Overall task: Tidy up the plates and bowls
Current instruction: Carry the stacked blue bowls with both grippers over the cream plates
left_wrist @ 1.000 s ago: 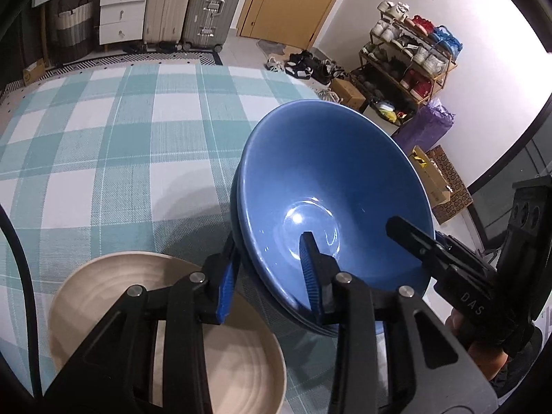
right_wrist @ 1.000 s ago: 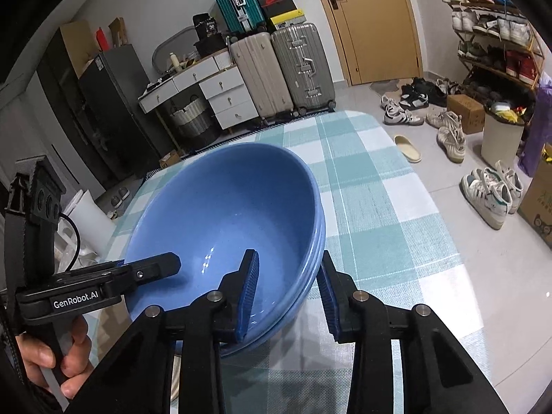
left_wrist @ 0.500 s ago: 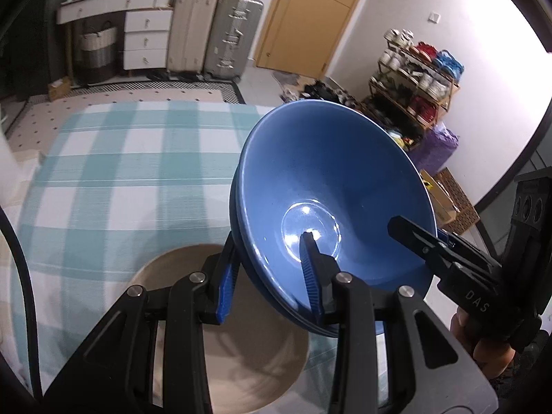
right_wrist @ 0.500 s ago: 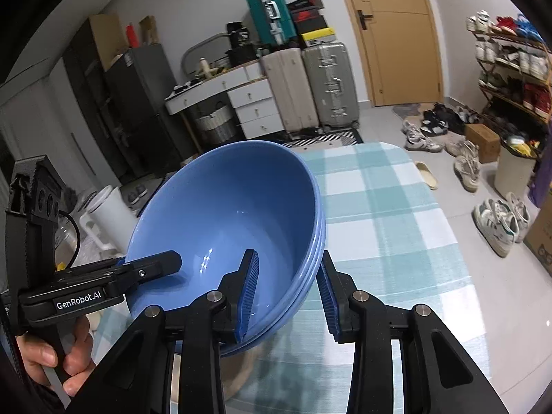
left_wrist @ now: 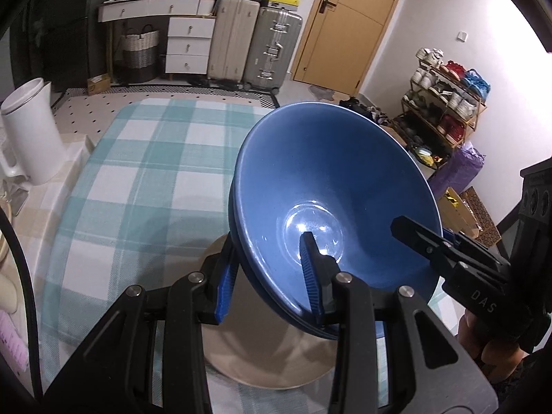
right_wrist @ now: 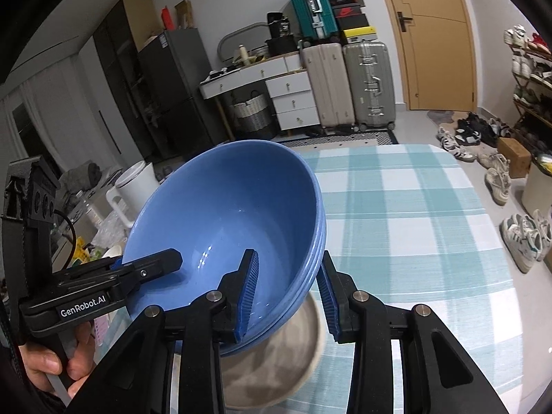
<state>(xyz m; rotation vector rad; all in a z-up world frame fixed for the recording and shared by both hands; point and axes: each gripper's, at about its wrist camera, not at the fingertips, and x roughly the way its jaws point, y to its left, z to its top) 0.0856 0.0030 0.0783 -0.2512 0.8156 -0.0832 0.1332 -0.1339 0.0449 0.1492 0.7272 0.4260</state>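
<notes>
Teal-and-white checked tablecloth (left_wrist: 138,186) across frame centre, bedroom clutter behind. Left wrist view, left to right: white jug (left_wrist: 32,134) at left edge, off the cloth; wicker basket (left_wrist: 139,53) and white drawer unit (left_wrist: 188,46) upper left; beige and silver suitcases (left_wrist: 257,45) upper centre; wooden door (left_wrist: 348,24) upper right; shoe rack (left_wrist: 445,103) at right. Left gripper (left_wrist: 267,277) lower centre, blue pads clamped on near rim of stacked blue bowls (left_wrist: 331,186), one finger inside, one outside. Bowls tilted, lifted clear of cloth, centre right. Beige plate (left_wrist: 276,362) on cloth directly below bowls, partly hidden by the fingers. Right gripper's black finger entering from right edge, over far rim.

Right wrist view, left to right: hand (right_wrist: 51,362) lower left holding left gripper (right_wrist: 145,269), whose finger reaches inside bowl rim; white jug (right_wrist: 132,186) behind, left; dark cabinet (right_wrist: 162,96) upper left; blue bowls (right_wrist: 227,238) at centre, several nested rims visible on the right edge; right gripper (right_wrist: 288,295) lower centre, pads clamped on bowls' near rim, one inside, one outside; beige plate (right_wrist: 276,362) below; checked tablecloth (right_wrist: 407,227) right; sneakers (right_wrist: 524,238) on floor at far right.
</notes>
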